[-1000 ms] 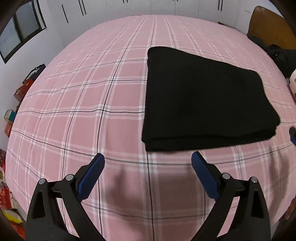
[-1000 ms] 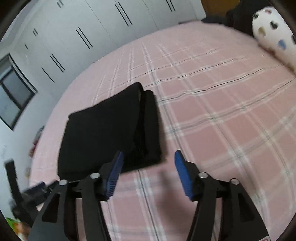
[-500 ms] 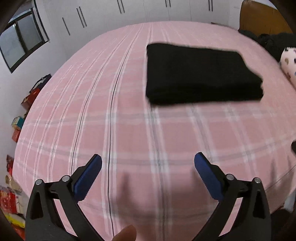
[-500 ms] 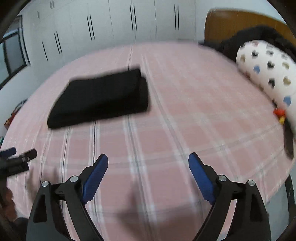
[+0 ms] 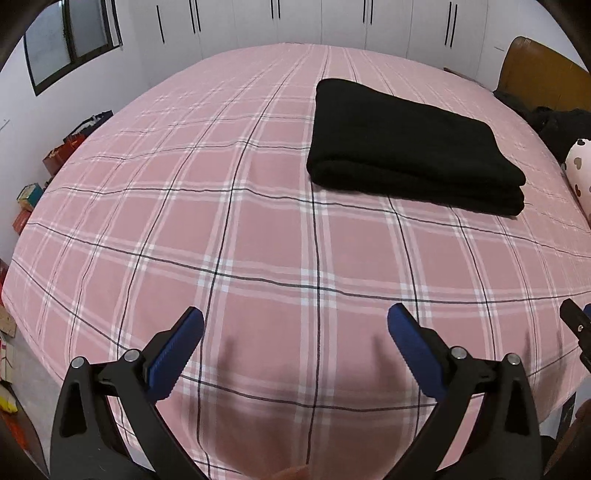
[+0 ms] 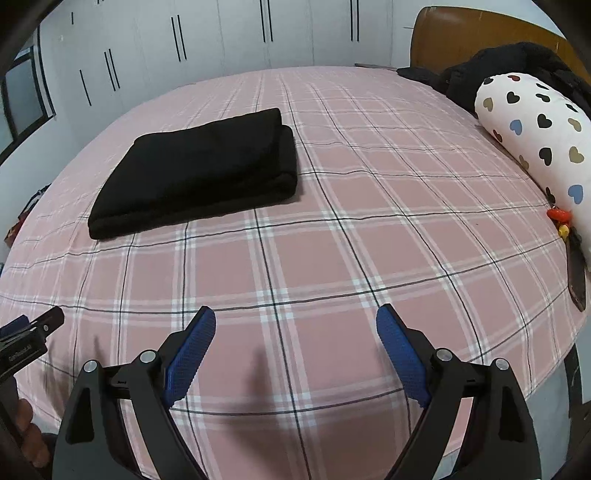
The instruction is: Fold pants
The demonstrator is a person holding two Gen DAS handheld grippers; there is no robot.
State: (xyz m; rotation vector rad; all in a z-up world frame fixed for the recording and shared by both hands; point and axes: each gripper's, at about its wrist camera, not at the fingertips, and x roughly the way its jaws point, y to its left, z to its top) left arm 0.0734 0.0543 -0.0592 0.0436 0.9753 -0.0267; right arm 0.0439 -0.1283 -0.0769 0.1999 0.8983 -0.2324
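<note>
The black pants (image 5: 410, 147) lie folded into a thick rectangle on the pink plaid bedspread (image 5: 258, 236), toward one o'clock in the left wrist view and toward ten o'clock in the right wrist view (image 6: 199, 170). The folded near edge shows stacked layers, and the rounded fold faces the pillow side. Nothing touches them.

The left gripper (image 5: 295, 328) hangs over the near part of the bed, jaws spread wide with only bare sheet between the blue pads (image 5: 177, 354); its jaws have just finished opening. The right gripper (image 6: 295, 328) stands likewise, jaws wide apart and empty, having just been opening too. Each gripper's tip peeks into the other's view: the right at three o'clock in the left view, the left (image 6: 33, 328) at nine o'clock in the right view.

A broad stretch of open sheet lies between both grippers and the pants. The bed's near edge curves just below the grippers. A heart-print pillow (image 6: 535, 136) lies along the bed edge at two o'clock in the right view, dark clothing (image 6: 509, 62) heaped behind it against the wooden headboard (image 6: 443, 33). White wardrobes (image 6: 221, 40) run past the far edge at twelve o'clock.
</note>
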